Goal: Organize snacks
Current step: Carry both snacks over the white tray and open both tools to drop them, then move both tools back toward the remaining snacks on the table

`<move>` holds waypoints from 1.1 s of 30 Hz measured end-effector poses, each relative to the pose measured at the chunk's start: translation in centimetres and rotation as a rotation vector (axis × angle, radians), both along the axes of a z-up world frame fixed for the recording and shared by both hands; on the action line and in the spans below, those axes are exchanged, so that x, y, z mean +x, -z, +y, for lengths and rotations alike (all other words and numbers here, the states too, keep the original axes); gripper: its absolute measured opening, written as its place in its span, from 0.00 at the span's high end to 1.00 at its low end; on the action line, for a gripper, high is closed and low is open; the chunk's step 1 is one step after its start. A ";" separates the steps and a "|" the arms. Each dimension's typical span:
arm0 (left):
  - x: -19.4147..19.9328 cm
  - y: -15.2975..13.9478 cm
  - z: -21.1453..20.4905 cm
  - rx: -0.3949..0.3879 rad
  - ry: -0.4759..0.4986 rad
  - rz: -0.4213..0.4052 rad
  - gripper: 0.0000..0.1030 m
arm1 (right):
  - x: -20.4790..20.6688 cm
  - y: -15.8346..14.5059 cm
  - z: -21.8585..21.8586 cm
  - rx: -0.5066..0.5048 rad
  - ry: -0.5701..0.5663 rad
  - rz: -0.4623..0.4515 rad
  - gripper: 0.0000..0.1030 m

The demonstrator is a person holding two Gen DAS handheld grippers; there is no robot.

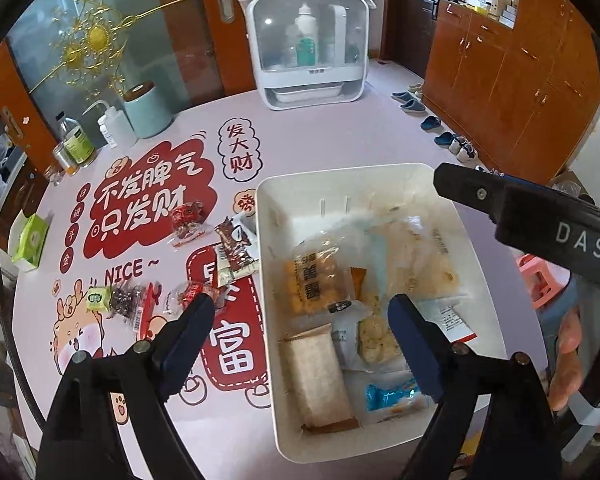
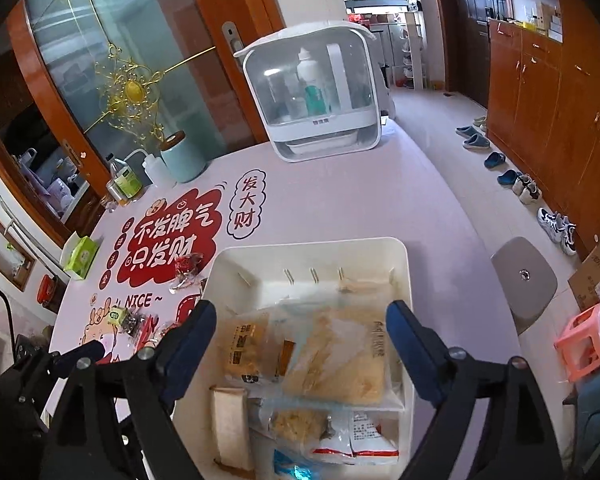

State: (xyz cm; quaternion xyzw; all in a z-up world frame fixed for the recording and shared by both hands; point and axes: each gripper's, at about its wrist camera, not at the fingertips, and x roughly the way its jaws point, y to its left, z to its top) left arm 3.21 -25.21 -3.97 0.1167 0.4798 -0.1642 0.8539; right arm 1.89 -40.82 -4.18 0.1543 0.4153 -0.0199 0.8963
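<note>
Both claws are seen spread wide and empty: the left gripper (image 1: pixel 300 328) over the near-left wall of the white bin (image 1: pixel 268 280), the right gripper (image 2: pixel 300 336) above the packets already inside. Loose snacks are left on the table beside the bin: a red-wrapped sweet (image 1: pixel 188 294) nearest the left fingertip, then a brown sachet (image 1: pixel 232 254). The nearest sweet is judged best taken first, pinched across its body, not its twisted ends. Beyond, a printed tablecloth (image 1: pixel 148 200), a white cabinet (image 1: pixel 308 44), wooden cupboards (image 1: pixel 512 80) are noted.
</note>
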 end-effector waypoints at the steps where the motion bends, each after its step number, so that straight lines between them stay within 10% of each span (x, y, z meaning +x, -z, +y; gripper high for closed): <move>1: -0.1 -0.1 0.2 0.002 -0.004 -0.003 0.15 | 0.0 0.0 0.1 0.001 -0.003 0.000 0.15; 19: -2.7 -0.6 4.6 0.045 -0.013 -0.034 0.15 | -2.1 0.4 3.1 -0.033 -0.016 0.045 0.15; 33: -0.3 -0.9 18.0 0.132 -0.074 -0.049 0.15 | -0.5 -0.5 10.7 -0.024 -0.016 0.076 0.15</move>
